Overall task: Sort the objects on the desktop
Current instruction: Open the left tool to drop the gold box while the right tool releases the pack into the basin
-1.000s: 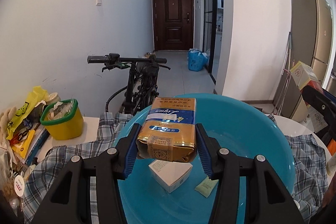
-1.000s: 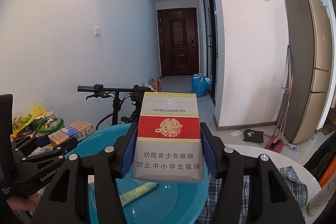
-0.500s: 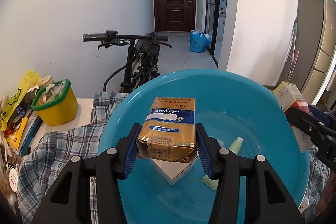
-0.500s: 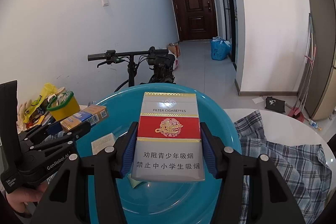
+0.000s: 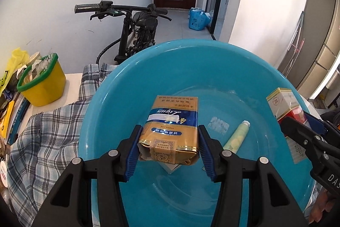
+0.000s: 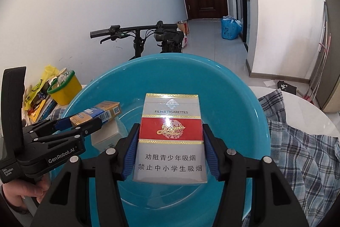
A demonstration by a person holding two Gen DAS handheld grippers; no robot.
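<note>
A: Both grippers have dropped lower over the basin since a sec ago; way more of the blue inside shows now, and a tube plus a clear wrapper have come into sight.

B: Left cam first?

A: Yep. Left gripper (image 5: pixel 169 147) has its blue pads clamped on a gold pack (image 5: pixel 171 131), held above the basin (image 5: pixel 148 69). Under the pack, a white box (image 5: pixel 170 168) lies on the basin floor, mostly hidden. Right of it, a pale green tube (image 5: pixel 235 137) and a small clear wrapper (image 5: pixel 218 126), both lying in the basin. Far right, the right gripper (image 5: pixel 306 133) pokes in w/ a red pack (image 5: pixel 284 104); its jaws are side-on from here.

B: And outside the basin?

A: Plaid cloth (image 5: pixel 46 137) under it, yellow bucket (image 5: pixel 42 82) w/ a green rim at left, bike (image 5: pixel 136 24) behind.

B: Right cam?

A: Right gripper (image 6: pixel 170 151) squeezes the red pack (image 6: pixel 171 139) from both sides, upright, label facing the cam, over the basin (image 6: pixel 233 86). Left gripper (image 6: pixel 85 122) comes in from the left, pinching the gold pack (image 6: pixel 99 113) just above the white box (image 6: pixel 108 135). Hand (image 6: pixel 23 193) on its grip, bottom left. Cloth (image 6: pixel 301 137) spreads right over a white table (image 6: pixel 308 105).
</note>
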